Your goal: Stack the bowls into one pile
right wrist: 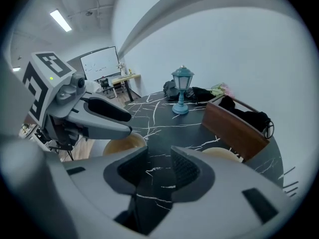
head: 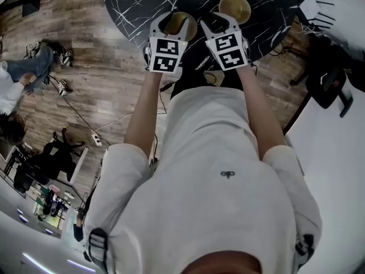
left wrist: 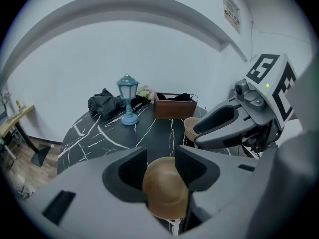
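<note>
Currently: left tongs (left wrist: 160, 157), apart, brown bowl (left wrist: 164, 193) between them, well short of the blue lamp (left wrist: 128, 99). Right tongs (right wrist: 158, 158), apart, empty. Second bowl (head: 234, 7), on black marble surface (left wrist: 99, 138), nearer the lamp.

Soft, even indoor light fills all three views; a ceiling strip lamp (right wrist: 60, 20) glows overhead. Fisheye bending curves the walls (left wrist: 124, 49) (both gripper views fade to black corners). The brown bowl (left wrist: 164, 188) nearest the lens looks slightly soft, and the black table (right wrist: 154, 116) carries a pale sheen.
</note>
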